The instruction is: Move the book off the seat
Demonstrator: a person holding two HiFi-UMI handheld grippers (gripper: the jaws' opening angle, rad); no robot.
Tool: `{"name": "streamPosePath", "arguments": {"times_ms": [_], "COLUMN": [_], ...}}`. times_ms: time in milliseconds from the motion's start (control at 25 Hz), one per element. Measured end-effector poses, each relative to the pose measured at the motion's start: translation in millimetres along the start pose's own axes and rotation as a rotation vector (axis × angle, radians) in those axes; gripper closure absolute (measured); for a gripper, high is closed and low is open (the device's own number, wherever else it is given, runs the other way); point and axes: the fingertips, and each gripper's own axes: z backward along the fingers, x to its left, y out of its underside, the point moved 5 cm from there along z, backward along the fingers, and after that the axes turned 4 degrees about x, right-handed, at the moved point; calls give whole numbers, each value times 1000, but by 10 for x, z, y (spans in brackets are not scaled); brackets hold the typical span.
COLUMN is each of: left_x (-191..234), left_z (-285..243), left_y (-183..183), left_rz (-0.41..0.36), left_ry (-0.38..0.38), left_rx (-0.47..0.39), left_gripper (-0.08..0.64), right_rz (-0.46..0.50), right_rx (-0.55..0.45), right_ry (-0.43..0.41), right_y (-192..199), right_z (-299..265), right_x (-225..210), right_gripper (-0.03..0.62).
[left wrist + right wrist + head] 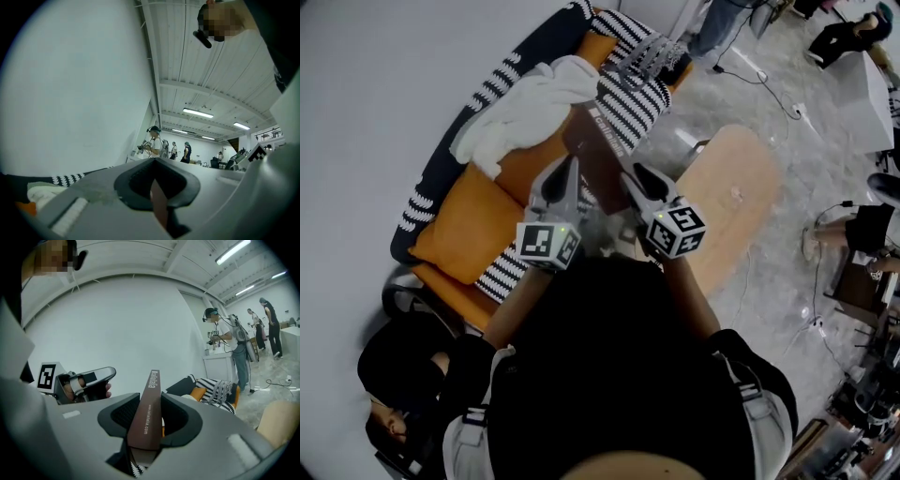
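Observation:
The brown book (598, 148) is held up above the sofa's orange seat (469, 234), gripped from both sides. My left gripper (574, 171) is shut on its left edge; in the left gripper view only a thin brown strip of the book (159, 206) shows between the jaws of the left gripper (157, 197). My right gripper (628, 174) is shut on its right side. In the right gripper view the book's spine (147, 408), with white print, stands upright between the jaws of the right gripper (149, 425), and the left gripper (84, 383) shows beyond it.
On the sofa lie a white blanket (525, 103) and black-and-white striped cushions (633, 94). An oval wooden table (731, 197) stands right of the sofa. A black bag (394, 366) sits at lower left. People stand and sit across the room (229, 348).

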Motion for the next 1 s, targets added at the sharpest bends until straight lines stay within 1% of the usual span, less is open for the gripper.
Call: {"name": "streamPosePath", "arguments": {"times_ms": [360,560,840,1000], "left_x": [-389,-764,-1253,-1581], "left_z": [-76,-171,-284,-361], "left_y": [156,251,416,469], "left_rz": [3,0,12,6], "left_ry": [93,152,230,294], "left_rx": [24,49,76,97], "left_gripper": [554,554,554,554], "right_rz": [-53,-85,-136,-163], "right_rx": [-60,-90,-117,-137], "right_ry": [101,165,248,302], "right_y": [139,195,388,463], "right_z": [490,889,1401,1709], "right_x": [-233,-453,-751,-901], "right_gripper": [441,442,441,442]}}
